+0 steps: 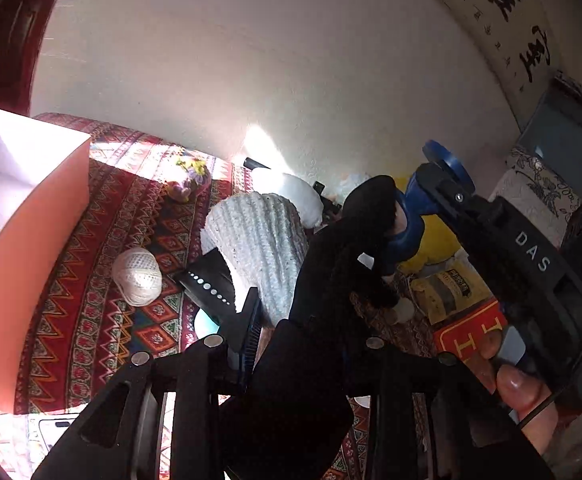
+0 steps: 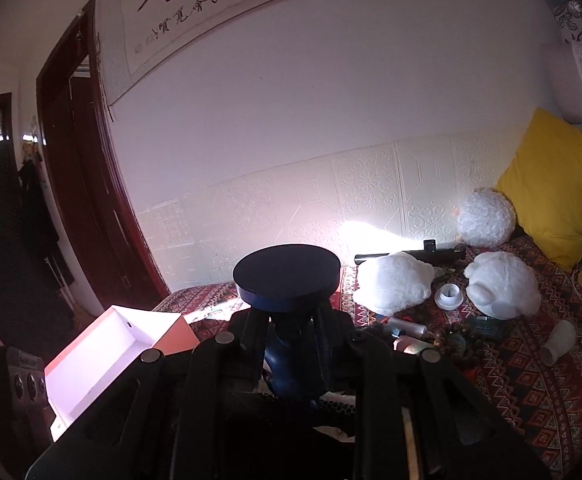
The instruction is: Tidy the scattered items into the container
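Observation:
The container is an open orange box with a white inside (image 1: 31, 216), at the left; it also shows in the right wrist view (image 2: 103, 356), lower left. My right gripper (image 2: 289, 340) is shut on a dark blue dumbbell (image 2: 287, 276), held upright above the patterned red bed cover; the same dumbbell (image 1: 415, 216) and the right gripper's body (image 1: 531, 256) show in the left wrist view. My left gripper (image 1: 291, 320) is shut on a black cloth item (image 1: 331, 280). A white knitted item (image 1: 259, 240) and a white yarn ball (image 1: 137, 276) lie on the cover.
White plush toys (image 2: 395, 282) (image 2: 503, 284), a white cap (image 2: 449, 296), a paper cup (image 2: 559, 342), wooden beads (image 2: 451, 340), small bottles (image 2: 407, 326) and a black flashlight (image 2: 419, 255) lie by the wall. A yellow pillow (image 2: 555, 184) sits at the right. A small flower toy (image 1: 187, 178) lies near the box.

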A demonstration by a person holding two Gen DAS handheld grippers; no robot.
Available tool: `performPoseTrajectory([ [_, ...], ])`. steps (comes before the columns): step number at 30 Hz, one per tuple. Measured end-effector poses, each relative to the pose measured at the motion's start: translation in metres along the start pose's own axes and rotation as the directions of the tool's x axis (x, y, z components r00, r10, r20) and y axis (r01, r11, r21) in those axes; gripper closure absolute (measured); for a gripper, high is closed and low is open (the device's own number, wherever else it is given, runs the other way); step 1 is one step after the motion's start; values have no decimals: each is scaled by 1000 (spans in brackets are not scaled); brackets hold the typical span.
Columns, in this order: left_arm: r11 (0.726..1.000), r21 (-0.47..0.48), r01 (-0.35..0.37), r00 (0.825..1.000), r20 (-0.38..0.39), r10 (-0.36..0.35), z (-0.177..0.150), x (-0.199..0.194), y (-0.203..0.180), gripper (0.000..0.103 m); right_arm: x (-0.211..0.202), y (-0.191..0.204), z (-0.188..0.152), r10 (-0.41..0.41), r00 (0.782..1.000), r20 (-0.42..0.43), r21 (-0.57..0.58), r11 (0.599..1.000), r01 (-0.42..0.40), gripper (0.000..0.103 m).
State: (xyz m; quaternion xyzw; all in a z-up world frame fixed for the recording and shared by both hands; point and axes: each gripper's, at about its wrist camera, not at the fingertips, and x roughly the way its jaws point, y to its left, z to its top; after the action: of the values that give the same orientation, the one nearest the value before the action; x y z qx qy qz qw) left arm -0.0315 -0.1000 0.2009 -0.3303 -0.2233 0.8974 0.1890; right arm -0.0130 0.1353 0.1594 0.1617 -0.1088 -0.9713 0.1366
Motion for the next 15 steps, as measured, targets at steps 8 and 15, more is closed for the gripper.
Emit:
performPoseTrajectory([
  [8, 976, -194, -97, 966, 219, 139, 59, -101, 111, 75, 4, 94, 3, 158, 987, 14, -115, 981, -155, 83],
  [15, 911, -389, -140, 911, 310, 272, 79, -166, 213, 75, 58, 199, -9, 324, 941, -101, -204, 919, -338, 83],
])
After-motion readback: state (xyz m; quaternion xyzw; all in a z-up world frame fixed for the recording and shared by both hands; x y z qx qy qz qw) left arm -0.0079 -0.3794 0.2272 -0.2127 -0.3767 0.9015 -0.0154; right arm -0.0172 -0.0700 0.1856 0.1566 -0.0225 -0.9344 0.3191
